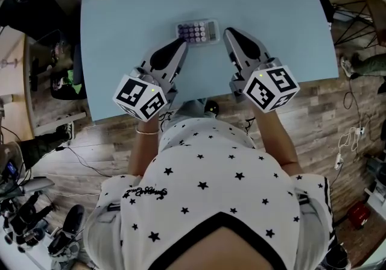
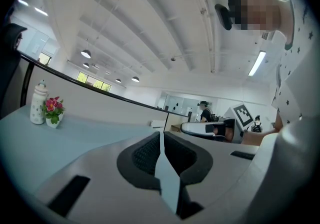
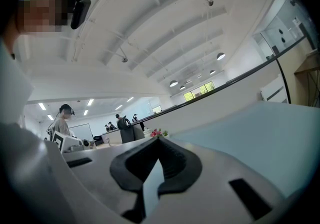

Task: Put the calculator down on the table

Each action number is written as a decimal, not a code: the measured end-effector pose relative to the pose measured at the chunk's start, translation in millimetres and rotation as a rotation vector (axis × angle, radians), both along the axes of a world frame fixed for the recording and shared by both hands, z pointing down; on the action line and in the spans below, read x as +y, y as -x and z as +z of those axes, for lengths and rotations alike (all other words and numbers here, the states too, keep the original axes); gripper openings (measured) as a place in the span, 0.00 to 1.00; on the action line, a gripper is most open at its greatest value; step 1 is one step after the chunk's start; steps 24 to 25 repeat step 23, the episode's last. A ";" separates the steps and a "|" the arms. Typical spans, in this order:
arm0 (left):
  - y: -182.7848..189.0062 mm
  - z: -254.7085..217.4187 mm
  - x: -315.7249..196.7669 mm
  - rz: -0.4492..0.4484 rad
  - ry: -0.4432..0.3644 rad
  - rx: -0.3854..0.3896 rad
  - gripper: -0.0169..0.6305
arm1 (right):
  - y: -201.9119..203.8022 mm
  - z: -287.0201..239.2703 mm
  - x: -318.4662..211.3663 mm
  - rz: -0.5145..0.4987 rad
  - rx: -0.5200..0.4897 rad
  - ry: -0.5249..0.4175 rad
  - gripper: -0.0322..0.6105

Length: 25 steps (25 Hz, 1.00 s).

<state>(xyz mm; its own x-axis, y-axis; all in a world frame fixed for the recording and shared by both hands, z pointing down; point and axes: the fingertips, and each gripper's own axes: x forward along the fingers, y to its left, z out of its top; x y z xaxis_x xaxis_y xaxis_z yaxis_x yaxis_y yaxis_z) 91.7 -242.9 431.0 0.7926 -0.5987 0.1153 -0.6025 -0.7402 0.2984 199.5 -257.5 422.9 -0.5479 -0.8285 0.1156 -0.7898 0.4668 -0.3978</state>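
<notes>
Calculator point(image 1: 197, 32) lies flat on table point(image 1: 120, 52); long axis left-right, keys up.

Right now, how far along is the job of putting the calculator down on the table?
Done, as it looks: the calculator lies flat on the blue table, between the tips of the two tools, and neither one holds it. In hand: nothing. The left tool and the right tool are both shut and empty, as their own views show. Left: nothing of the task that I can see, except perhaps drawing the tools away.
</notes>
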 end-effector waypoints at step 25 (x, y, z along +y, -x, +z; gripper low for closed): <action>8.1 -8.4 2.0 -0.026 -0.013 0.013 0.10 | -1.0 -4.1 2.1 0.008 -0.017 -0.001 0.05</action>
